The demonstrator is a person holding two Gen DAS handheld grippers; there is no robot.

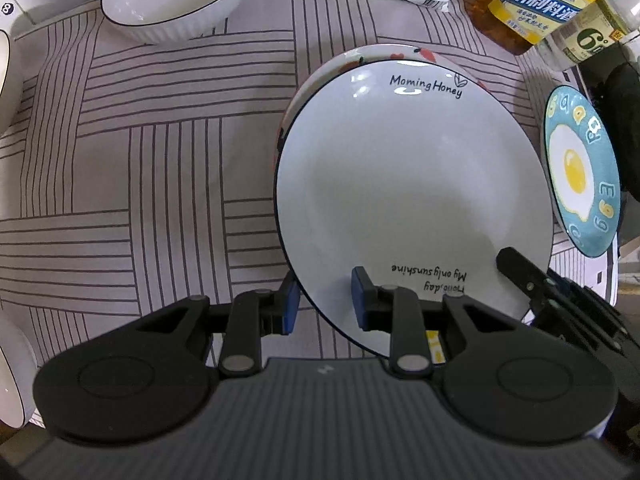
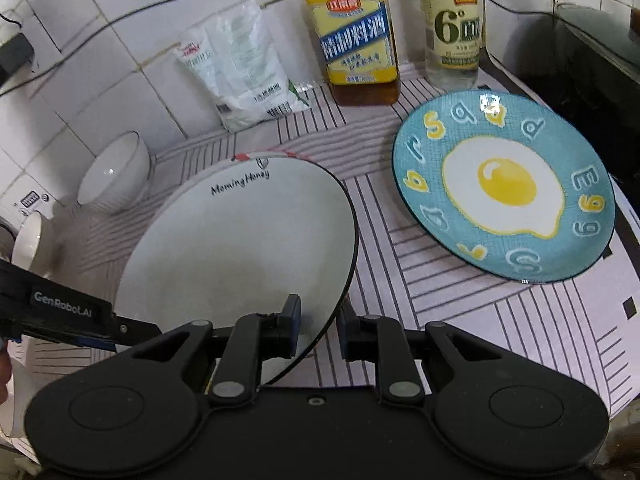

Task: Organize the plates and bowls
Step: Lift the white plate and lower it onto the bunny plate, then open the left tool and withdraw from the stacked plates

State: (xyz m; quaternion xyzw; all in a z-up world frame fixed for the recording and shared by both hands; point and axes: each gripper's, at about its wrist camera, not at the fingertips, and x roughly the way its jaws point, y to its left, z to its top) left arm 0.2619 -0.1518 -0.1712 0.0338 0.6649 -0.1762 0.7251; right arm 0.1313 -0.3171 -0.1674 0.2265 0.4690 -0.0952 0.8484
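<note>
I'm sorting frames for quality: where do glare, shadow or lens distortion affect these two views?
Left wrist view: fisheye bends the striped cloth lines; small glare spots near the white plate rim, soft grey shadow across its middle. Right wrist view: wall tiles curve strongly; glare on the egg plate top rim and yolk; the white plate looks dull and shaded; corners go dark.

Left tool [image 1: 325, 295] clamping white plate [image 1: 412, 200] rim, egg plate [image 1: 580, 168] beside

glossy ceramic plate [image 1: 412, 184], matt striped cloth [image 1: 160, 168], black plastic tongs [image 1: 325, 302]
</note>
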